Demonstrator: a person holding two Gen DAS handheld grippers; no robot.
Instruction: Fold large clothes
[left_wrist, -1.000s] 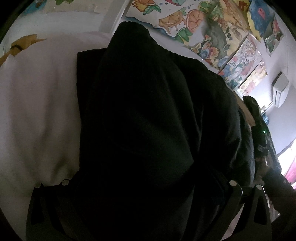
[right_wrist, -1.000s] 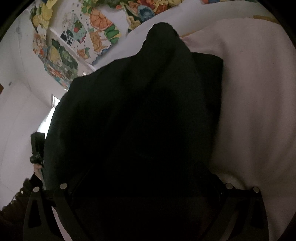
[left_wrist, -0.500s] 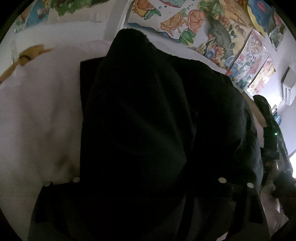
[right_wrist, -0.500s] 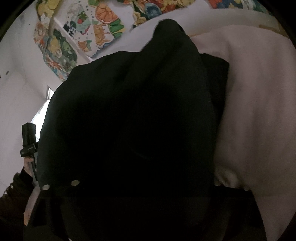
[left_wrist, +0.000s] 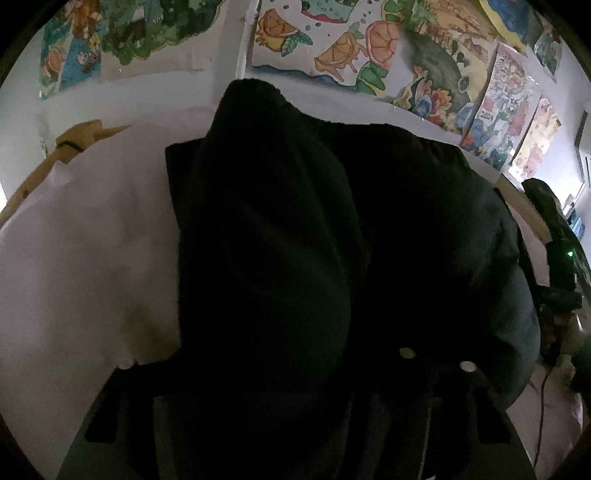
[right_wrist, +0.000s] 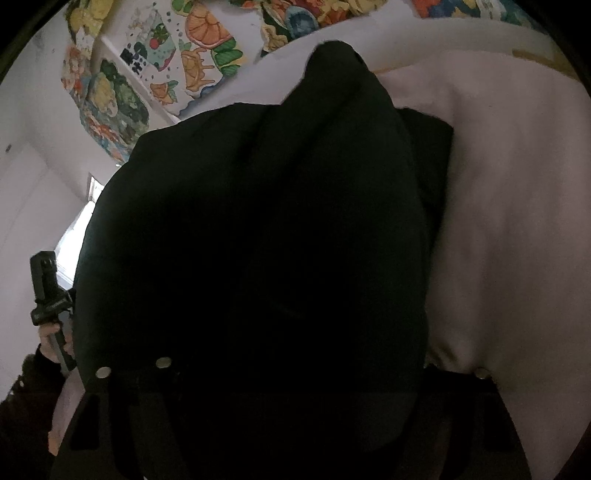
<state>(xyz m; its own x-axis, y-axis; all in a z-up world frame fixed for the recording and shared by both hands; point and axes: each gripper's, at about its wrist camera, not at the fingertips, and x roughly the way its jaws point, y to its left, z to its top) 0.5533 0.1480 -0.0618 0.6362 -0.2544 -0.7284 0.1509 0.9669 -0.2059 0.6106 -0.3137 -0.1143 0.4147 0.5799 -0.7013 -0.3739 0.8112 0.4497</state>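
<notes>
A large black garment (left_wrist: 314, 240) fills both wrist views (right_wrist: 258, 240). It hangs in a bulging fold from both grippers over a pale pink bed sheet (left_wrist: 81, 258). A flat black layer of it lies on the sheet behind the bulge. My left gripper (left_wrist: 295, 369) is shut on the garment's near edge; its fingers are mostly buried in dark cloth. My right gripper (right_wrist: 295, 369) is likewise shut on the garment's edge. The left gripper's handle and the hand holding it (right_wrist: 48, 295) show at the left of the right wrist view.
The pink sheet (right_wrist: 509, 221) spreads to the outer side of each view. A wooden bed frame (left_wrist: 70, 147) edges it at the far left. Colourful drawings (left_wrist: 369, 40) cover the wall behind. A dark device with a green light (left_wrist: 565, 258) stands at the right.
Both grippers have moved forward and lowered with the garment. The jaws have drawn closer together on the cloth, and more of the wall shows above.
</notes>
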